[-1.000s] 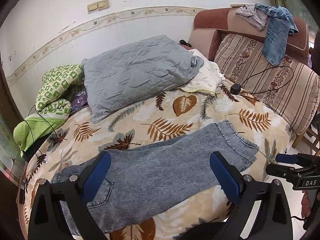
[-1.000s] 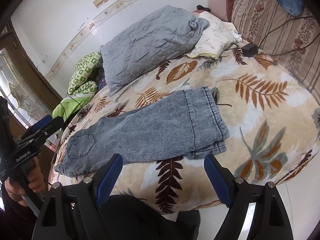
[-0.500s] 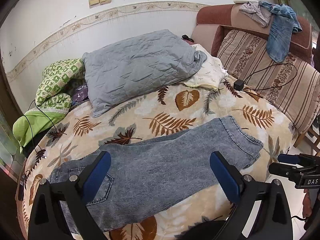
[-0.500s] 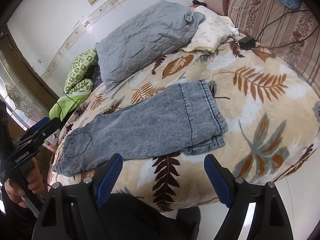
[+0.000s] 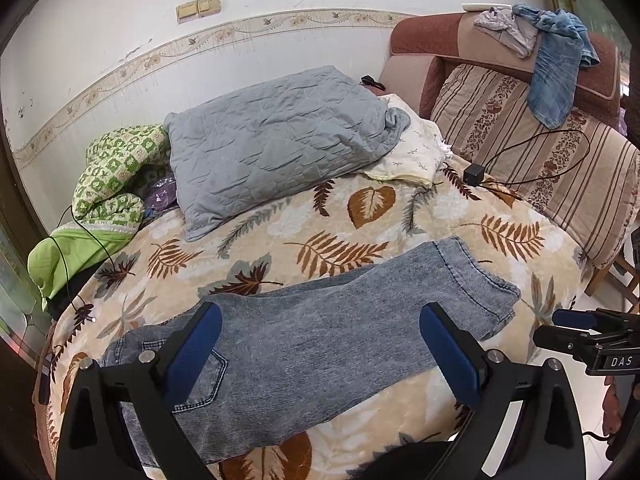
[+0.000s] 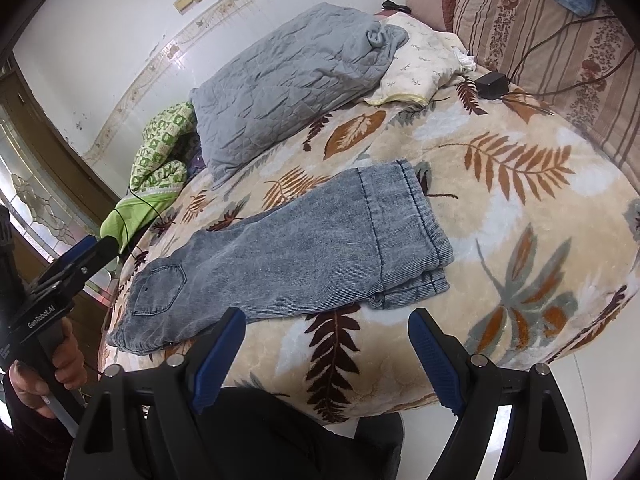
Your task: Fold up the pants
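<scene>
Grey-blue denim pants (image 5: 320,340) lie flat across the leaf-patterned blanket (image 5: 360,208), legs stacked one on the other. The waist and back pocket (image 6: 158,290) are at the left, the hems (image 6: 424,248) at the right. My left gripper (image 5: 319,314) hovers open above the middle of the pants, its blue pads (image 5: 192,352) wide apart with nothing between them. My right gripper (image 6: 326,316) is open too, held off the bed's near edge just short of the pants. Each gripper shows in the other's view: the right gripper (image 5: 560,326) at the right edge, the left gripper (image 6: 92,248) at the left, held by a hand (image 6: 68,360).
A grey quilted pillow (image 5: 272,140) and a cream pillow (image 5: 412,156) lie at the far side. A green blanket (image 5: 108,184) is bunched at the left. A black charger (image 5: 474,174) and its cable rest by the striped cushion (image 5: 540,152). Jeans (image 5: 556,72) hang over the headboard.
</scene>
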A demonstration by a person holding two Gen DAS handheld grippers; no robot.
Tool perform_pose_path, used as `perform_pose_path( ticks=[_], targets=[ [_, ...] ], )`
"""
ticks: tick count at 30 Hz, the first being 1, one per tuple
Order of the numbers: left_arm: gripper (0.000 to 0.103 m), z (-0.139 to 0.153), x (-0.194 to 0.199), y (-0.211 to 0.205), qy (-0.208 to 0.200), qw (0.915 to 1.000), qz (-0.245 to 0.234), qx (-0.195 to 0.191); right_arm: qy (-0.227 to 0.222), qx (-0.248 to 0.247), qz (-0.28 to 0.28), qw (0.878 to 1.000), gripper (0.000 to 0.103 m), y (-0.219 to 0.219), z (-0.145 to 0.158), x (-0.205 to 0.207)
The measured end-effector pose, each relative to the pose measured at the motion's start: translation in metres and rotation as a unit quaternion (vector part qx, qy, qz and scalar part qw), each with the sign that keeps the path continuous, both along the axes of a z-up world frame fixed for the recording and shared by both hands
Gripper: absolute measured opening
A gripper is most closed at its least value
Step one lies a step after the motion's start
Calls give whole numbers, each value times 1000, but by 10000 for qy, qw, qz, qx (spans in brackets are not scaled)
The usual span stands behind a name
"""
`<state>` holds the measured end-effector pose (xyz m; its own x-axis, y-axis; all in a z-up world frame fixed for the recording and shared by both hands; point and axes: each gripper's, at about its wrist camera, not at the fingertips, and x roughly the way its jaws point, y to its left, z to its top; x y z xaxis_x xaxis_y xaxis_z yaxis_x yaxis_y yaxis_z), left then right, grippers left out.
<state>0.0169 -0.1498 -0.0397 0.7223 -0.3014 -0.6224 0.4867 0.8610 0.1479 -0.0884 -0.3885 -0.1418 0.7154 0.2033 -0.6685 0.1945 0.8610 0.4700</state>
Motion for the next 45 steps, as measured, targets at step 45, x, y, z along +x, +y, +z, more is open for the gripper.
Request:
perform_pose_path(
  ticks=[45],
  targets=[
    [99, -30, 24, 25, 341, 9985, 417, 136, 194, 472, -80, 9987, 86, -8, -14, 8]
  ],
)
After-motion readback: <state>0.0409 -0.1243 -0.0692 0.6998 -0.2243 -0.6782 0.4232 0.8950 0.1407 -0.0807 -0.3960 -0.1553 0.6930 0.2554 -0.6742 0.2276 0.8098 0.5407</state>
